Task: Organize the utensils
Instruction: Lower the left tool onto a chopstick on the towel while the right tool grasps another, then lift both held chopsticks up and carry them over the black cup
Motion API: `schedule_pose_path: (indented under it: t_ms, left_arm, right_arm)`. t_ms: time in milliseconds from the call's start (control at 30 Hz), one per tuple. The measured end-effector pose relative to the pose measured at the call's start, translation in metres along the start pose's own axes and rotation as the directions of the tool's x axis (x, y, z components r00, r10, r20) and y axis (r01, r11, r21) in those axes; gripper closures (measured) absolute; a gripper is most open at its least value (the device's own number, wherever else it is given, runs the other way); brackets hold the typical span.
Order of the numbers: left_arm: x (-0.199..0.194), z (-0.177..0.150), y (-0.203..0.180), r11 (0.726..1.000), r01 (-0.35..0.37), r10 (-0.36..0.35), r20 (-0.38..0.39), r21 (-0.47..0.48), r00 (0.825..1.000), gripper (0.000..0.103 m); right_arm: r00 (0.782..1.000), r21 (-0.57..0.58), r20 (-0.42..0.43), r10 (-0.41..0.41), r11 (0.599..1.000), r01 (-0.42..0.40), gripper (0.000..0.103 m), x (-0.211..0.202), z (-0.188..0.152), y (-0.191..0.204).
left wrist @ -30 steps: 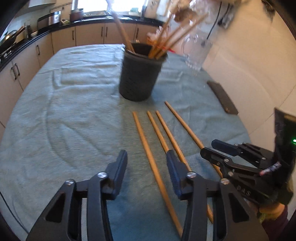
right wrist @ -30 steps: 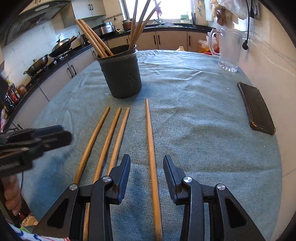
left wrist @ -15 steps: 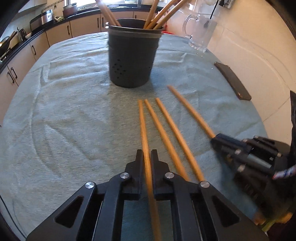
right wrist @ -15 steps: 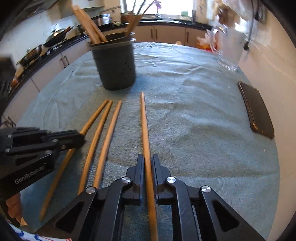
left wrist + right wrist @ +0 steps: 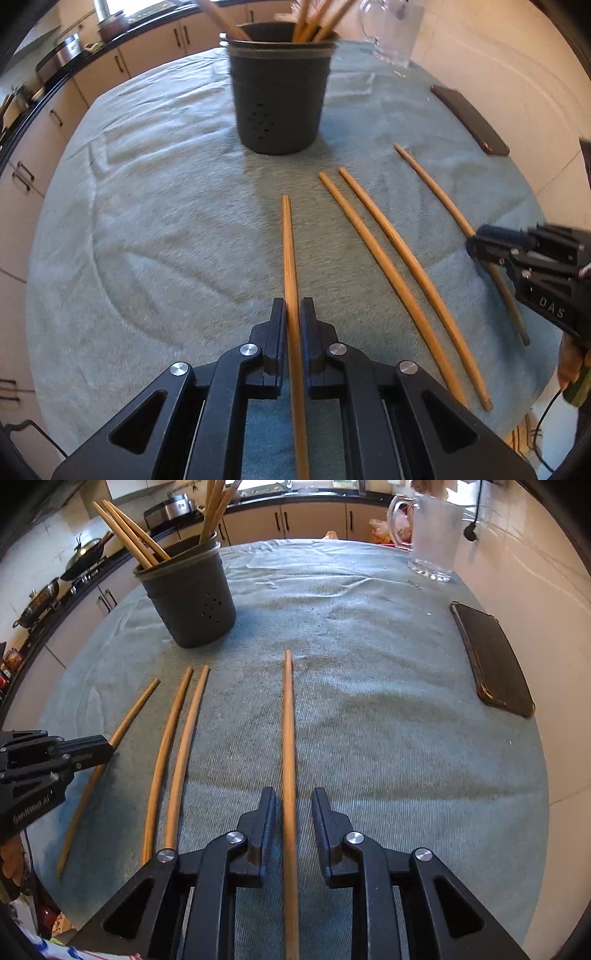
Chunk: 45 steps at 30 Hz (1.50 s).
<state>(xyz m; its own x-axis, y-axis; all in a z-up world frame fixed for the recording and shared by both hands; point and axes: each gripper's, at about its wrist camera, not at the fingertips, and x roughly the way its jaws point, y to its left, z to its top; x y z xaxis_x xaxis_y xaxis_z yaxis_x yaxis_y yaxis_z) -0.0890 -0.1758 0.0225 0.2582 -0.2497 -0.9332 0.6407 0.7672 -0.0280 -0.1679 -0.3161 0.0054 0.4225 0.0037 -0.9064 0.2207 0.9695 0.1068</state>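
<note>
The dark holder (image 5: 280, 88) stands upright on the green cloth (image 5: 147, 221), several wooden sticks leaning inside. In front of it (nearer the person), the left gripper (image 5: 293, 321) is clamped on the leftmost chopstick (image 5: 288, 251). The right gripper (image 5: 293, 808) is opening, the rightmost chopstick (image 5: 288, 720) lying loose between its jaws.

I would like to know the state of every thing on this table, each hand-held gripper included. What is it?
Left hand-held gripper: shut on the leftmost chopstick.
Right hand-held gripper: jaws opening, rightmost chopstick between them, not pressed.
Two middle chopsticks: lying loose on the cloth.
Holder: upright, holding several chopsticks.
Pitcher: upright.
Phone: lying flat.
</note>
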Motion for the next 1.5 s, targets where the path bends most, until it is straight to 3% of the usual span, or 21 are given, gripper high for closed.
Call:
schedule_pose_path:
  t_ms: [233, 567, 700, 900, 1100, 1200, 1300, 1500]
  left_arm:
    - [0.012, 0.023, 0.005, 1.000, 0.014, -0.015, -0.023, -0.012, 1.000, 0.096]
    - [0.013, 0.026, 0.011, 0.999, 0.038, -0.039, -0.032, -0.025, 0.999, 0.096]
    - [0.016, 0.032, 0.010, 0.999, 0.041, -0.041, -0.028, -0.027, 0.999, 0.096]
    - [0.017, 0.035, 0.009, 0.998, 0.048, -0.048, -0.003, -0.049, 0.999, 0.097]
    - [-0.025, 0.021, 0.022, 0.990, 0.082, -0.066, 0.141, -0.115, 0.988, 0.097]
    - [-0.058, 0.012, 0.025, 0.988, 0.091, -0.060, 0.237, -0.121, 0.970, 0.097]
    - [-0.094, 0.000, 0.023, 0.989, 0.095, -0.053, 0.335, -0.111, 0.941, 0.097]
    - [-0.140, -0.032, 0.010, 0.996, 0.075, -0.042, 0.458, -0.053, 0.888, 0.097]
  right_arm:
    - [0.995, -0.078, -0.080, -0.063, 0.995, 0.057, 0.082, 0.013, 0.027, 0.007]
    - [0.974, -0.108, -0.218, -0.059, 0.993, 0.036, 0.082, 0.039, 0.081, 0.008]
    - [0.974, -0.119, -0.215, -0.066, 0.992, 0.041, 0.092, 0.041, 0.087, 0.011]
    - [0.992, -0.109, -0.100, -0.071, 0.992, 0.060, 0.097, 0.032, 0.073, 0.015]
    - [0.996, -0.055, 0.086, 0.004, 0.998, 0.001, 0.097, -0.019, 0.054, 0.009]
    - [0.980, -0.049, 0.197, 0.007, 0.999, 0.002, 0.097, -0.054, 0.047, 0.014]
    - [0.953, -0.038, 0.304, 0.009, 0.999, 0.003, 0.097, -0.091, 0.033, 0.017]
    - [0.909, -0.042, 0.417, 0.011, 0.999, 0.007, 0.096, -0.132, 0.005, 0.025]
